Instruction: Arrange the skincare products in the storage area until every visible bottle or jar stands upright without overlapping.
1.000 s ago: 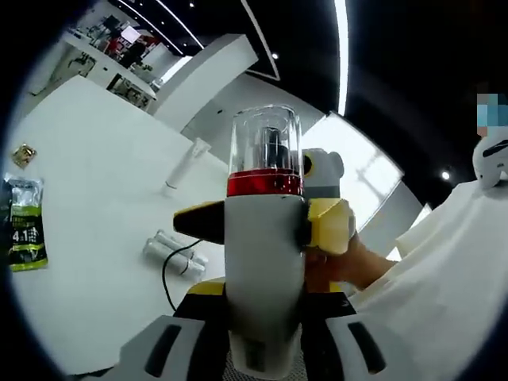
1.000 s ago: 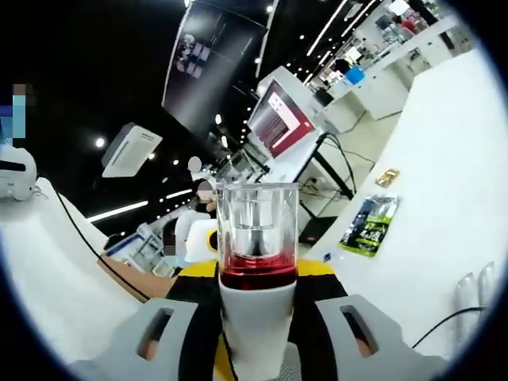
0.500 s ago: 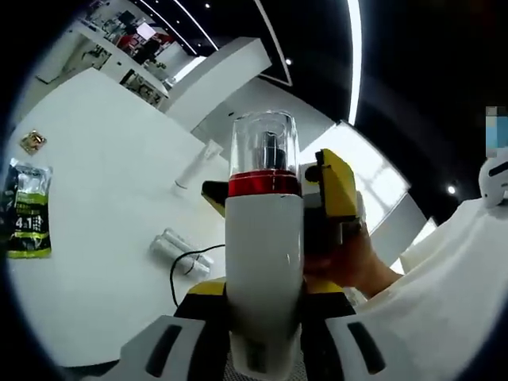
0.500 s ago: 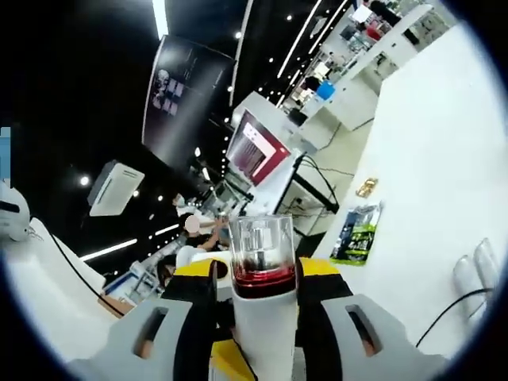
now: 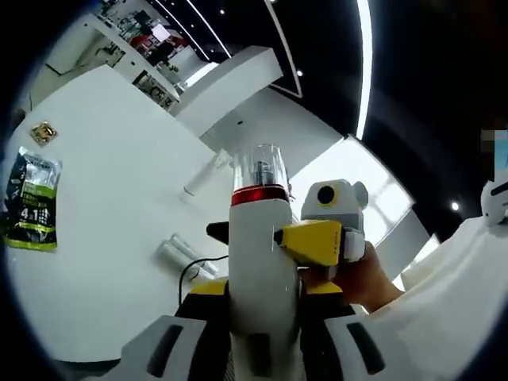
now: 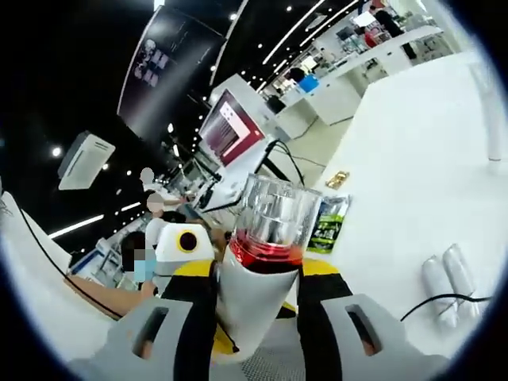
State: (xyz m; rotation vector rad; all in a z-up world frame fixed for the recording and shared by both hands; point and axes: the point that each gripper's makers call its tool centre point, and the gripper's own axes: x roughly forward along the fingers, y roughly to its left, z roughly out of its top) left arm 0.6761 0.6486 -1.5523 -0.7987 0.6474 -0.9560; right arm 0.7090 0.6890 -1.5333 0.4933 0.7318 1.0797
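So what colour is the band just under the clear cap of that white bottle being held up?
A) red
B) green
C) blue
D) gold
A: the white bottle held between the left gripper jaws carries a red band right below its clear cap, and the right gripper view shows the same red ring.

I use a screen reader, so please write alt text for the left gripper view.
A white bottle with a red band and clear cap is held between the left gripper's fingers, the yellow right gripper beside it, over a white table.
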